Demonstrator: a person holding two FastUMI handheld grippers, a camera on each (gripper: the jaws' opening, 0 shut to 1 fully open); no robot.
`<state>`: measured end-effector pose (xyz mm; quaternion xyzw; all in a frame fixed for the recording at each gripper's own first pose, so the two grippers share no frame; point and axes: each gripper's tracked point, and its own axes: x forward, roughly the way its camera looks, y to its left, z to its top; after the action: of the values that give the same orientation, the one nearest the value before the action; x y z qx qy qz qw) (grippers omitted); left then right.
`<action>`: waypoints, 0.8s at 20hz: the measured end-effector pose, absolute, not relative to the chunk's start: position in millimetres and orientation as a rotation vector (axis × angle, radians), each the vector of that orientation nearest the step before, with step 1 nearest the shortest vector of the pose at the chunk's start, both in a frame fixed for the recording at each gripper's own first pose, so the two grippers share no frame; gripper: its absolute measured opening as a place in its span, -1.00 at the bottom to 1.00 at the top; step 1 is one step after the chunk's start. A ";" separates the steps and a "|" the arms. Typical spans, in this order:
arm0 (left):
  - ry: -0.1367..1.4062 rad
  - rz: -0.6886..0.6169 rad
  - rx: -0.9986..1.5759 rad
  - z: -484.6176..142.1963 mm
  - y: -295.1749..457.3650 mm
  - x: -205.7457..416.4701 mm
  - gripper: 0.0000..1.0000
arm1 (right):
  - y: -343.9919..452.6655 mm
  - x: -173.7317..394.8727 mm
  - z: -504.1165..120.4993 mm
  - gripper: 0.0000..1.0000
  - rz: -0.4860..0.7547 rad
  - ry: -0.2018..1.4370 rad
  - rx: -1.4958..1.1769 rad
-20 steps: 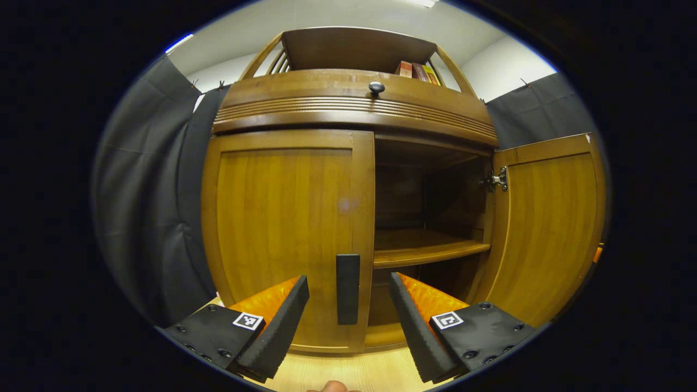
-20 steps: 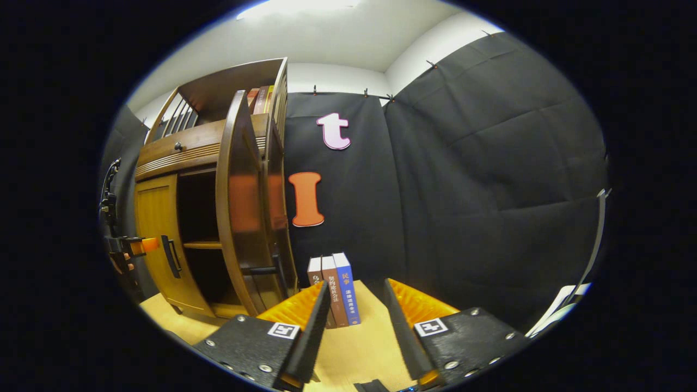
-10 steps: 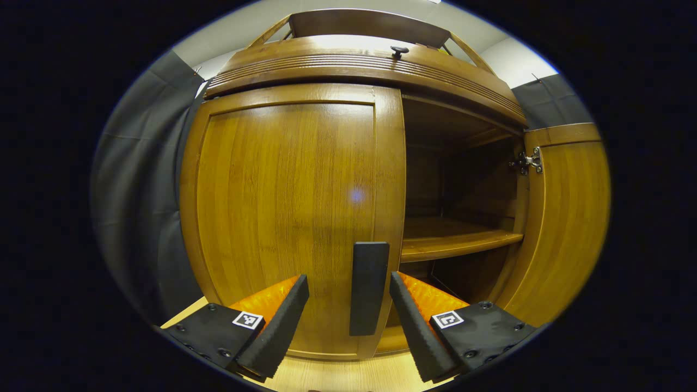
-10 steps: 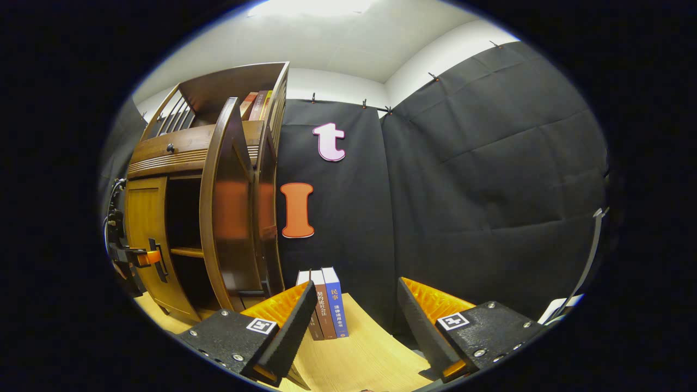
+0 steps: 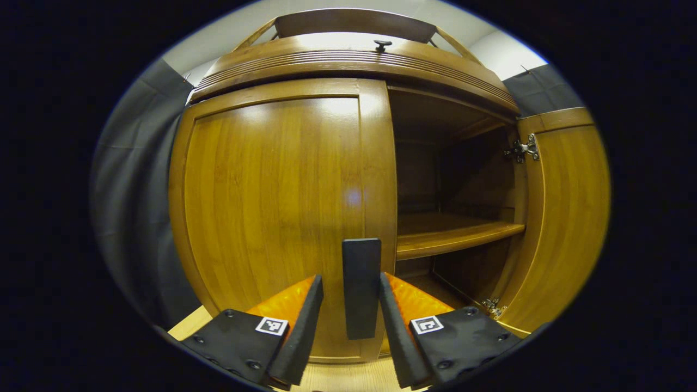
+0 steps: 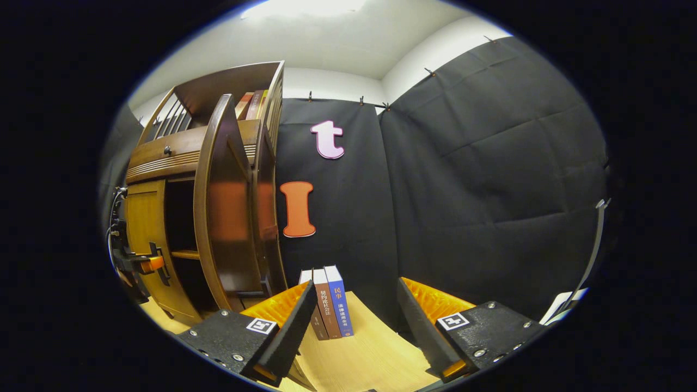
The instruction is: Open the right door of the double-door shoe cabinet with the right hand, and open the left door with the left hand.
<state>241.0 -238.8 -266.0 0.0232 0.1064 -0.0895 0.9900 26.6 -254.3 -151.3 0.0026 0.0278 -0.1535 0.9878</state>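
Observation:
The wooden shoe cabinet (image 5: 354,60) fills the left gripper view. Its left door (image 5: 272,218) is closed, with a dark vertical handle (image 5: 360,288) at its right edge. The right door (image 5: 566,218) stands swung wide open, showing a shelf (image 5: 452,234) inside. My left gripper (image 5: 351,279) straddles the handle; its right finger looks to touch it and a small gap remains at its left finger. In the right gripper view my right gripper (image 6: 356,305) is open and holds nothing, off to the right of the open right door (image 6: 223,207). The left gripper (image 6: 139,264) shows there at the handle.
Three books (image 6: 329,307) stand upright on the light wooden floor (image 6: 359,359) beside the cabinet, just beyond my right gripper. Black cloth walls close in behind and to the right. More books (image 6: 250,103) sit on the cabinet's top shelf. A small knob (image 5: 383,43) marks the drawer above.
My left gripper has moved in on the left door's handle and its fingers have narrowed around it. The right gripper has barely shifted and stays open.

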 end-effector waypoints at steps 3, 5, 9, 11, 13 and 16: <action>0.212 -0.199 0.034 -266.7 -247.6 240.1 0.07 | -254.0 25.0 -149.3 1.00 -0.310 0.051 0.006; 0.207 -0.201 0.031 -266.0 -247.0 241.3 -0.06 | -252.8 23.8 -148.2 0.83 -0.309 0.049 0.006; 0.201 -0.214 -0.004 -266.2 -244.7 241.8 -0.23 | -248.4 20.7 -150.6 1.00 -0.304 0.056 0.005; 0.217 -0.209 0.015 -265.8 -242.3 242.4 -0.27 | -244.6 18.7 -152.5 0.83 -0.299 0.065 0.005; 0.233 -0.215 0.027 -269.0 -242.8 237.6 -0.37 | -238.1 15.0 -151.1 0.83 -0.292 0.067 0.006; 0.239 -0.259 0.014 -264.0 -241.1 221.3 -0.48 | -227.0 8.7 -144.5 0.83 -0.279 0.062 0.014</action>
<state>221.3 -241.1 -264.0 0.0070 0.1186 -0.1288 0.9845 8.7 -227.0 -144.5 0.0069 0.0310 -0.1389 0.9898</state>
